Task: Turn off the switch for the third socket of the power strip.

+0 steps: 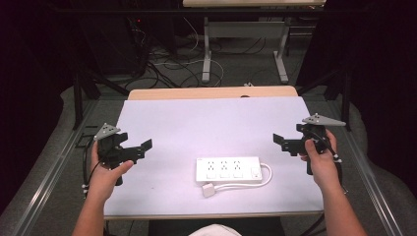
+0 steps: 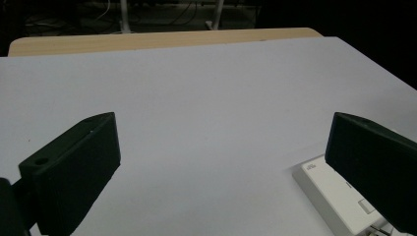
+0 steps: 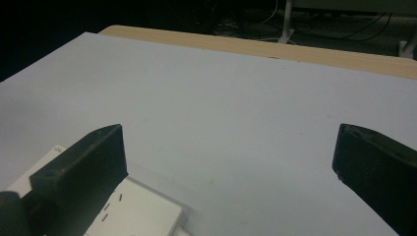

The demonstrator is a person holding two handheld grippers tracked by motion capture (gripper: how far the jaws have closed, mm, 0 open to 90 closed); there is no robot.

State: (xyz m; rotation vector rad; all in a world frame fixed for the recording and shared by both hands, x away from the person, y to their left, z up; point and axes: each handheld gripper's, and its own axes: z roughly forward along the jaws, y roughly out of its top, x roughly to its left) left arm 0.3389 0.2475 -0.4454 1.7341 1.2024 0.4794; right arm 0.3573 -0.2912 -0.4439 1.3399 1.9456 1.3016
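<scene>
L gripper [image 1: 146,145]: I see its jaws spread wide, nothing between them, nothing touched. In the left gripper view both black jaws stand far apart over bare white tabletop [image 2: 206,98], and the end of the white power strip [image 2: 334,196] shows just behind the jaw on that view's right; can't tell contact there, but from the high view they're well apart. L hand [image 1: 105,172] grips the handle from below, forearm coming in from the bottom edge, gripper held over the table's left edge, jaws pointing toward the middle. Grey three-cornered plate [image 1: 106,131] sits on top.

R gripper [image 1: 279,141]: also wide open, holding nothing. In the right gripper view [image 3: 226,162] the jaws are far apart w/ the table surface between, and a corner of the power strip [image 3: 137,211] w/ socket slots lies low at that view's left, partly behind the jaw there. R hand [image 1: 319,160] wraps the handle near the table's right edge, jaws aimed inward toward the left one, wrist angled up from bottom right. Its grey plate [image 1: 322,120] rides on top.

Power strip [image 1: 227,169] lies flat on the white table [image 1: 211,118], near the front edge, roughly between the two grippers & nearer me than both. Three socket groups face up, switch at its right end. Its white cord [image 1: 246,184] loops round the right end and runs back along the front side to a white plug [image 1: 209,190] lying just in front of the strip.
</scene>
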